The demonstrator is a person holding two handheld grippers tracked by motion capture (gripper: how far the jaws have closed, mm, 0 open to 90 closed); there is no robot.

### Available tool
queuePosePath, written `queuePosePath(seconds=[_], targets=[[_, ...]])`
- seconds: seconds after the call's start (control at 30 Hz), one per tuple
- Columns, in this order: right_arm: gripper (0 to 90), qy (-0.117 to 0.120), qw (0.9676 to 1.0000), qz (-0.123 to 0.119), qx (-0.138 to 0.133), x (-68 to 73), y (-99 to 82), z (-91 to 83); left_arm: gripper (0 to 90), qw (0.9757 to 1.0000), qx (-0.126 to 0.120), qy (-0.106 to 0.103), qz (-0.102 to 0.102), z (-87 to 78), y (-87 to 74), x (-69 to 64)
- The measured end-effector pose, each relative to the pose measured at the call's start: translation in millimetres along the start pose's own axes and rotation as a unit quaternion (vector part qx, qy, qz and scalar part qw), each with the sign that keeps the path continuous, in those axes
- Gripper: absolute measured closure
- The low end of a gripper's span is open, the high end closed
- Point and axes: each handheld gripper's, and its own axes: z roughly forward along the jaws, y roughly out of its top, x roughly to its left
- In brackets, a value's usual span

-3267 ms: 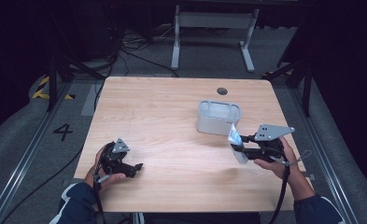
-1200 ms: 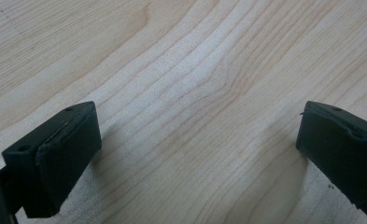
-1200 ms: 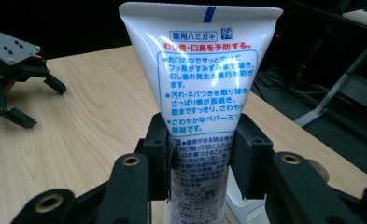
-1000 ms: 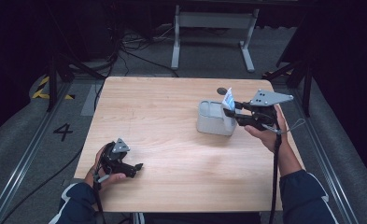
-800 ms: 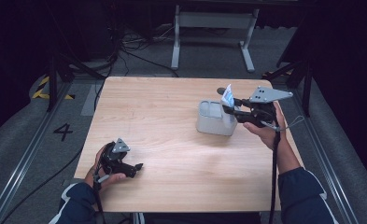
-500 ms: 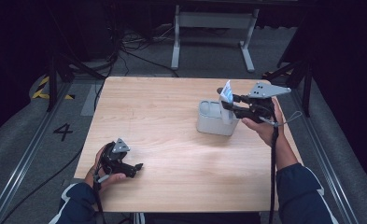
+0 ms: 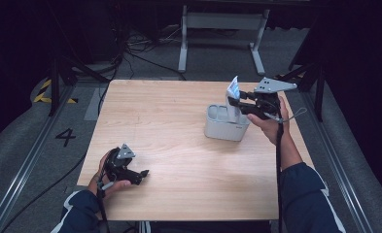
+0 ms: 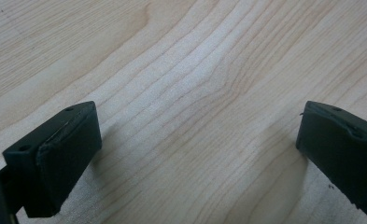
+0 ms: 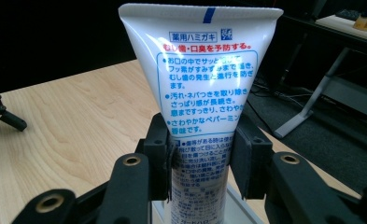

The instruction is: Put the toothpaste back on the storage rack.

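On the pale wood-grain surface (image 7: 179, 121), the right tongs (image 7: 234, 103) clamp a white plastic tube (image 9: 202, 93) printed with blue Japanese text, upright over the grey holder (image 7: 225, 125). The left tongs (image 8: 195, 154) rest wide open, empty.

A brown wooden desk (image 7: 179, 126) stands on a grey floor (image 7: 28, 145). Black cables (image 7: 135, 53) lie behind it. A white metal frame (image 7: 217, 22) stands farther back. A number four (image 7: 65, 137) is painted on the floor.
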Motion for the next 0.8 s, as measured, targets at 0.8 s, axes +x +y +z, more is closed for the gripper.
queuePosePath(seconds=[0.8], targets=[[63.5, -0.016, 0.9995, 0.014, 0.022, -12.8, -12.7, 22.0, 0.5, 1.0000, 0.000, 0.000, 0.000, 0.0, 0.0, 0.0]])
